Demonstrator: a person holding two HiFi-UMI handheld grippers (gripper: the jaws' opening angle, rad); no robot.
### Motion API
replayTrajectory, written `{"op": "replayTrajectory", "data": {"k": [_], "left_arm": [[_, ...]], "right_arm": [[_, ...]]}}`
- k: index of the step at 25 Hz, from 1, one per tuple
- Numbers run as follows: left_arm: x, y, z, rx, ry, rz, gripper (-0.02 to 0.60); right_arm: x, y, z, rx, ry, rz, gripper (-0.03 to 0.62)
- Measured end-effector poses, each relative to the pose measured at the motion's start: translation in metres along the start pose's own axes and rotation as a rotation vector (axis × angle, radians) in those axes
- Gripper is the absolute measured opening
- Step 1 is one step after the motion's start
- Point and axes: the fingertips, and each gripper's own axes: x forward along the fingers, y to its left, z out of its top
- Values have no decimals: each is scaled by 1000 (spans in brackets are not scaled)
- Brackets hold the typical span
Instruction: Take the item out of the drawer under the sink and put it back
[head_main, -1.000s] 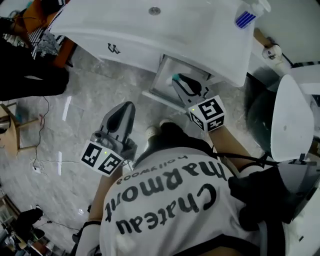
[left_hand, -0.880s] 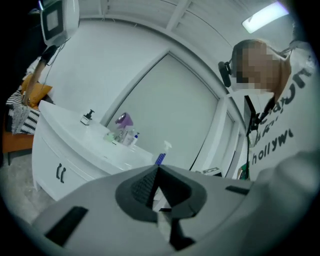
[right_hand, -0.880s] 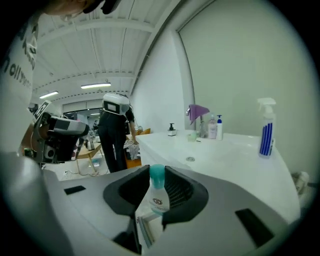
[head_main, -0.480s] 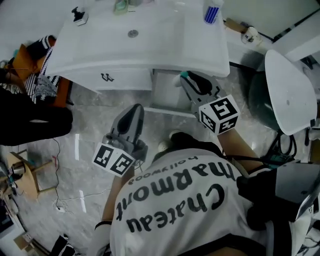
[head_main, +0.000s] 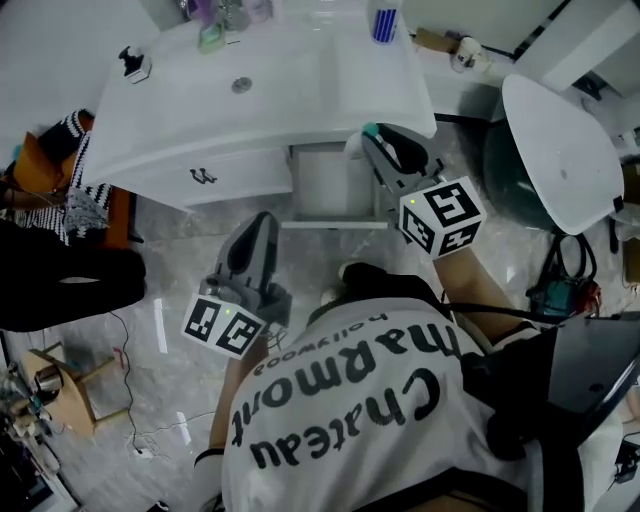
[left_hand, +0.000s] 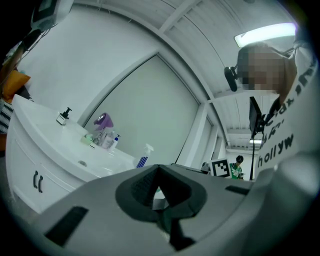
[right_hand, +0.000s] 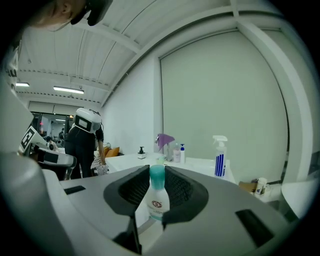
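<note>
In the right gripper view a small white bottle (right_hand: 158, 202) with a teal cap stands upright between the two pads, and my right gripper (right_hand: 156, 175) is shut on it. Seen from the head view, that right gripper (head_main: 385, 148) holds the bottle (head_main: 360, 140) just above the open drawer (head_main: 335, 222), at the front edge of the white sink top (head_main: 260, 95). My left gripper (head_main: 260, 228) hangs over the floor, left of the drawer, with its jaws together and nothing in them. In its own view the left gripper (left_hand: 157, 171) points level toward the sink.
A blue-striped spray bottle (head_main: 384, 22), a black-topped dispenser (head_main: 133, 65) and several small bottles stand on the sink top. A closed cabinet front with a dark handle (head_main: 203, 177) lies left of the drawer. A white toilet lid (head_main: 555, 150) stands at the right. Another person (right_hand: 85, 145) stands beyond.
My right gripper has lifted the bottle from inside the drawer up to the sink's front edge. The left gripper has risen a little beside the drawer.
</note>
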Motion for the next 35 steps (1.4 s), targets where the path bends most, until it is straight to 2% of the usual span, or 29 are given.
{"op": "replayTrajectory", "data": {"k": [9,17,25,35], "left_arm": [[21,-8,-7,-9,27,-56,8],[57,-4,-2,-1,28,-54,8],[107,8,4,4,27,-31,8],[169,26,-2,11,56,1,8]], "right_arm": [[-3,-17,9,21,-26,-48,100],[3,-68,21,54,-51,-98,100],[32,-112,19,71,-27,-68,100],[82,-157,2,104,9,16,100]]}}
